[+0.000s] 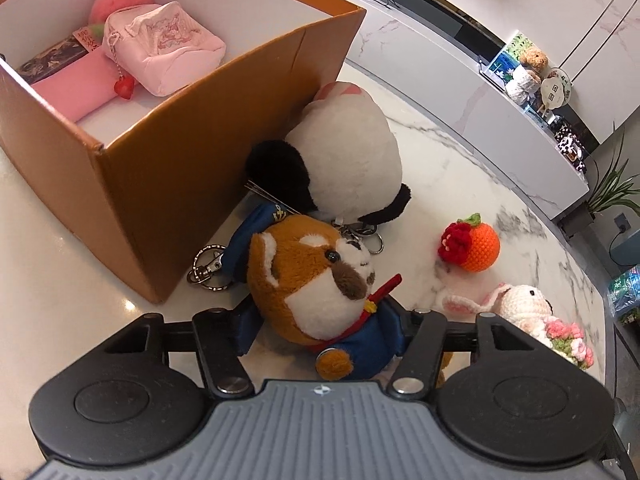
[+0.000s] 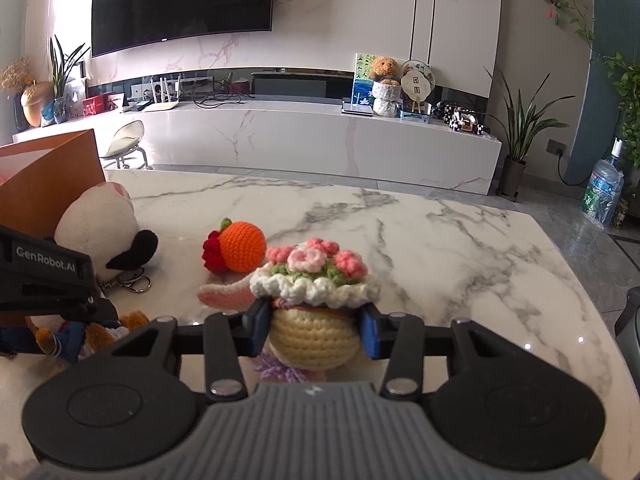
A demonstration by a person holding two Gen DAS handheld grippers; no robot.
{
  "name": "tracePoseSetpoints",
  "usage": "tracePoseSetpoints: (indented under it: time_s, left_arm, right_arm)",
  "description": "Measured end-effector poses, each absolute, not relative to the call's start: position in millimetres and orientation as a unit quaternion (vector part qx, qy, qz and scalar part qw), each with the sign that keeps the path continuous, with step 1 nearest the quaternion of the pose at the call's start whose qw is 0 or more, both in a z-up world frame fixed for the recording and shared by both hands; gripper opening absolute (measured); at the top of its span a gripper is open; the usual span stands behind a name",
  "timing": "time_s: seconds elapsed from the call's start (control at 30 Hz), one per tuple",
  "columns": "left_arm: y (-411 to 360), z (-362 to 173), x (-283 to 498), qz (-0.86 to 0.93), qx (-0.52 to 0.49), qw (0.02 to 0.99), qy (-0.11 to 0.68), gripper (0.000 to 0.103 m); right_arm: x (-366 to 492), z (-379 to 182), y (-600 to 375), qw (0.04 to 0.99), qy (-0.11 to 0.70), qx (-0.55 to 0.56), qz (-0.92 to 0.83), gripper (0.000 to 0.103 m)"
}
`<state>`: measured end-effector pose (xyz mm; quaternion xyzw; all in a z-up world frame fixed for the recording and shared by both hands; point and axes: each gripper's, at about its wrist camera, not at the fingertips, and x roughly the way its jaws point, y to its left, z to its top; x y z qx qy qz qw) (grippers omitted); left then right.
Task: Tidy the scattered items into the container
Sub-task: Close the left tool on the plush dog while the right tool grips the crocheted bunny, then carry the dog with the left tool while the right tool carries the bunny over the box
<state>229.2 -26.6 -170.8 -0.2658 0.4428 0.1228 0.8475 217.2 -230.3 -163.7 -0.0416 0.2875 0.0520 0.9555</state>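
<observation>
A brown plush dog in a blue uniform [image 1: 312, 280] lies on the marble table beside the orange cardboard box [image 1: 192, 168]. My left gripper [image 1: 326, 326] is shut on its blue body. A white-and-black plush [image 1: 344, 156] leans against the box wall. An orange crochet fruit [image 1: 478, 248] sits to the right. In the right wrist view, my right gripper [image 2: 316, 330] is shut on the cream body of a crochet bunny with a flower hat [image 2: 316, 280]. Both blue pads press its sides. The orange fruit [image 2: 242, 246] lies just beyond it.
The box holds a pink pouch [image 1: 164, 48], a pink roll and a dark flat item. Metal keyrings [image 1: 208, 268] lie by the box corner. The left gripper's housing [image 2: 44, 272] sits close on the left of the right gripper. Bare marble table [image 2: 440, 240] stretches right.
</observation>
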Motion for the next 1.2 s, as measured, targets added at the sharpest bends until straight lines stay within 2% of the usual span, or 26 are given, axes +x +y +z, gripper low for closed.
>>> tracePoseSetpoints:
  time_s: [0.5,0.87,1.2]
  left_arm:
    - [-29,-151,174,0.041,-0.200,0.869,0.451,0.063]
    - [-20,-93,120,-0.027,-0.178,0.891,0.416,0.063]
    - [35,-38,94,-0.043,-0.155,0.908,0.387,0.063]
  right_arm:
    - [152,-143,-231,0.953,0.296,-0.037,0.046,0.046]
    - [90,-100,-223,0.962,0.269,-0.028,0.041,0.046]
    - [59,-46,-185,0.972,0.220,-0.020,0.083,0.046]
